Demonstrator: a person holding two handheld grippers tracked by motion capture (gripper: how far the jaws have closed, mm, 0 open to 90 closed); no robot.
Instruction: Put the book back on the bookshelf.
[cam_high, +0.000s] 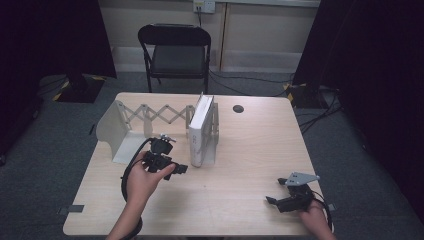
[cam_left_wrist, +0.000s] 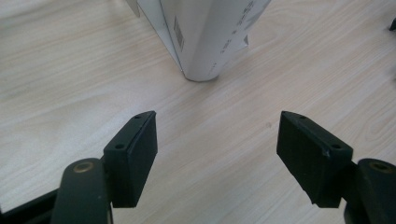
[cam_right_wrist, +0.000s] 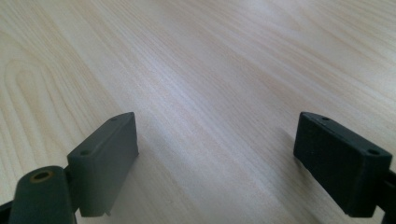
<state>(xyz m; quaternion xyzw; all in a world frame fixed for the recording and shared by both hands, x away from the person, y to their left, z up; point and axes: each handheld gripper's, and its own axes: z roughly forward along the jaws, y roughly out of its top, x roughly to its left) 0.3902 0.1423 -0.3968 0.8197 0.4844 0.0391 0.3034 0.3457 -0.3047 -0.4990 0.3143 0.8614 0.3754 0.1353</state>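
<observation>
- In the left gripper view the white book is cut off by the top edge, leaving its lower spine corner; the print on it is too small to read.
- In the high view the book hides part of the expanding rack behind it.
- The person's forearms run off the bottom edge there.
</observation>
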